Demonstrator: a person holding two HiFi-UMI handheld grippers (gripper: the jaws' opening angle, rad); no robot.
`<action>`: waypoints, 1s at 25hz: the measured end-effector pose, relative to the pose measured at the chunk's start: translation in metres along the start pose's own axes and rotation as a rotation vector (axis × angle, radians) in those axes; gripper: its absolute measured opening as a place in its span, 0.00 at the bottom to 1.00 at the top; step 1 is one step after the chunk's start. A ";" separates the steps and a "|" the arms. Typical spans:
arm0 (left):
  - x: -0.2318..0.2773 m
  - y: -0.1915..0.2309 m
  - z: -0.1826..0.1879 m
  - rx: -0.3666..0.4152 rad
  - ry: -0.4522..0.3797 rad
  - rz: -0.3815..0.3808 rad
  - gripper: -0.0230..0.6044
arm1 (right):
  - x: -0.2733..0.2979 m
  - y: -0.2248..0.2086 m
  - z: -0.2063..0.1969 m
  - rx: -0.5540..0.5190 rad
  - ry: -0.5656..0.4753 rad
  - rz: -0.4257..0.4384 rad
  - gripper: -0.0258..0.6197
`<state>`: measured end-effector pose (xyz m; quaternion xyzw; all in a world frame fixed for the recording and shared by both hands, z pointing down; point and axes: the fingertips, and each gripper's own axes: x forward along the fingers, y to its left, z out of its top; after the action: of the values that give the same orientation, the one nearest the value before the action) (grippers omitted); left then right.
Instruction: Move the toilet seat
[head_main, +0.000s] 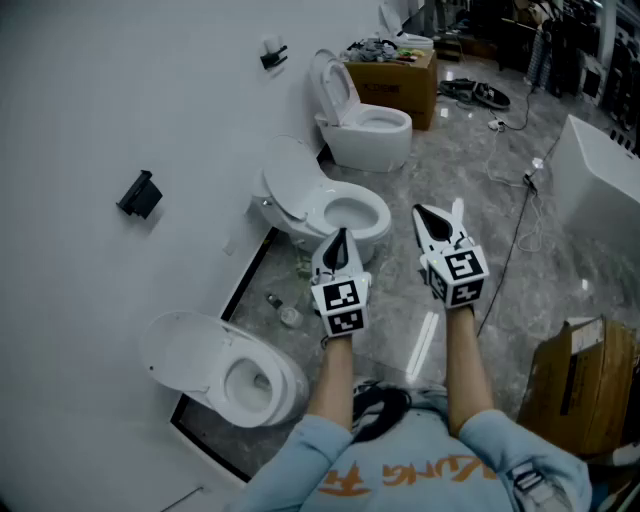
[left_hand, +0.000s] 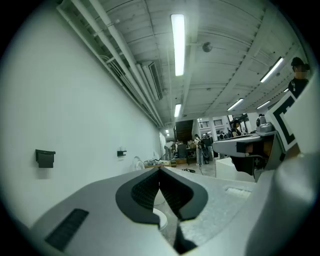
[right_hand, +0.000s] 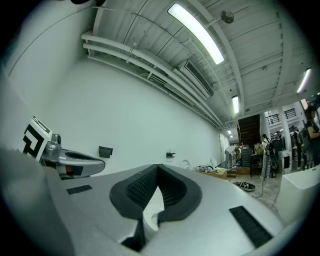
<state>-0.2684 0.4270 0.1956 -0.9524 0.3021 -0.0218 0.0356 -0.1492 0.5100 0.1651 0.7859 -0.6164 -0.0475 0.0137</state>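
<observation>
Standing by the wall, middle toilet (head_main: 352, 214); cable (head_main: 516, 238) and cardboard box (head_main: 586, 386) on floor at right. Left gripper (head_main: 338, 238) and right gripper (head_main: 441, 214): fingers closed, holding nothing. Toilet seat (head_main: 292, 178) raised, just ahead-left of left fingers, not touching.

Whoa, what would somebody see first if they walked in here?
Three white toilets stand in a row along the white wall: the nearest toilet at lower left, the middle toilet ahead, the far toilet beyond, all lids up. In front, the person holds out the left claw and the right claw, both shut and empty.
</observation>
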 end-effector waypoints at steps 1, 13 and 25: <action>0.001 -0.001 0.001 0.000 0.000 -0.003 0.04 | 0.000 -0.002 0.002 -0.002 -0.002 0.002 0.04; 0.028 0.018 0.004 -0.034 -0.028 0.003 0.04 | 0.023 -0.018 -0.008 0.022 0.009 -0.013 0.04; 0.142 0.042 -0.040 -0.129 0.010 -0.016 0.04 | 0.110 -0.077 -0.055 -0.007 0.080 -0.019 0.04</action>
<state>-0.1792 0.3089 0.2346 -0.9550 0.2952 -0.0072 -0.0276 -0.0434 0.4202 0.2077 0.7930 -0.6076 -0.0185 0.0404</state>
